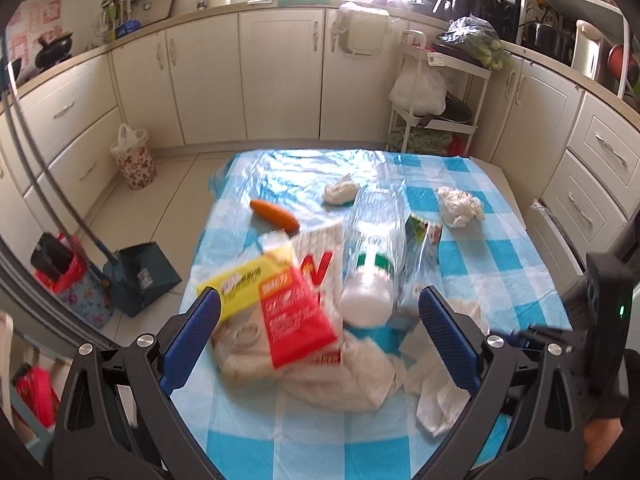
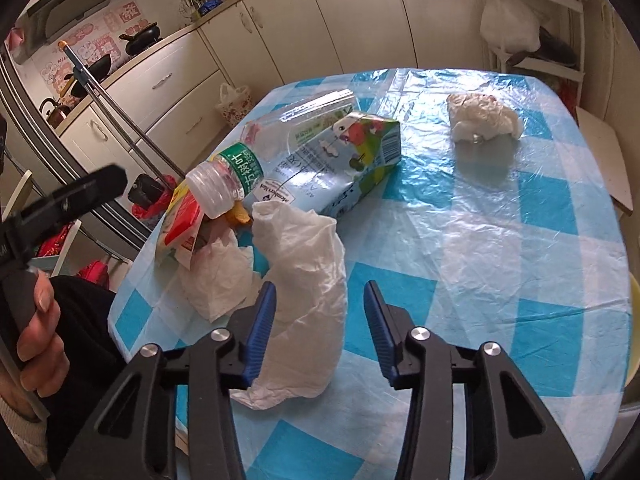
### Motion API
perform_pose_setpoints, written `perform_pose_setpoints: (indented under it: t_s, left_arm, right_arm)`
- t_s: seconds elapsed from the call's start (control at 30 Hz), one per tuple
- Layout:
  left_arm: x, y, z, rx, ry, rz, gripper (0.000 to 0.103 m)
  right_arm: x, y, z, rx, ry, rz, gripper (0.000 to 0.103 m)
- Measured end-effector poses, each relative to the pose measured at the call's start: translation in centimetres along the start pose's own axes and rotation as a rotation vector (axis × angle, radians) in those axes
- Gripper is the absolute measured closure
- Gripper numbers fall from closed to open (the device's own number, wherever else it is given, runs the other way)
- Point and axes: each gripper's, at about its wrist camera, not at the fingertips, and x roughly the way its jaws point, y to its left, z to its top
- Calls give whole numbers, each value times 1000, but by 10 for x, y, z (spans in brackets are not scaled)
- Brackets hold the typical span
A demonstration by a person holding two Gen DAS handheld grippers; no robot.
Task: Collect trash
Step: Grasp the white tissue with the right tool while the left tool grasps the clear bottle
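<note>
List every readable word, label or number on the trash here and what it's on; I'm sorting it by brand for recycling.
"古树叶": white characters on the green label of the clear plastic bottle.
"Member's Mark": small logo on the milk carton, printed upside down in the right wrist view; its other print and barcode digits are too small.
A large red "N": white wrapper.
Yellow packet and red packet: print blurred, unreadable.

Landmark: surface with blue-and-white checked cover point(image 1: 500, 256). Beyond its far edge, cream cabinets point(image 1: 280, 80) run along the wall. At its far right corner, white shelf trolley point(image 1: 440, 92) carrying a white bag. On the floor off its left side: floral bin point(image 1: 136, 160) lined with a white bag, dark dustpan point(image 1: 144, 276), long-handled. An orange carrot point(image 1: 275, 216) lies on the surface.
</note>
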Motion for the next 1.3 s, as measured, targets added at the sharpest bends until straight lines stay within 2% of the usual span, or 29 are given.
perform_pose_setpoints:
  t_s: [0.13,0.23,0.5,0.6,0.63,0.67,0.7,0.87,1.13,1.3]
  left_arm:
    - [24,-18,28,62,12,4,7]
    - [49,-35,45,110,47,-6,7]
    - [112,-60,61,197,178,24,10]
    - [125,-61,60,198,228,16,31]
    - [130,-61,59,189,246,-2,41]
    - [135,-61,59,176,267,-16,47]
    - [136,-59,59,169,269,-17,47]
    - [135,-58,60,126,260,-60,50]
    - [89,-39,73,-25,128,-162,50]
    - [59,-30,73,-83,55,-208,50]
  right_arm:
    - [4,-1,-1,16,20,53,88]
    - [-3,-1,-3,11,5,60,95]
    - [-11,-20,-6,34,-23,38,97]
    - [-11,-27,-5,57,-27,38,97]
    - [-12,-29,-6,62,-29,38,97]
    - [-13,-32,-6,68,-33,38,97]
    - [-13,-32,-5,73,-36,39,97]
    - [-19,-39,-4,94,-61,44,97]
    - [-36,-48,-3,132,-128,43,97]
    - [-47,-54,-1,147,-166,42,97]
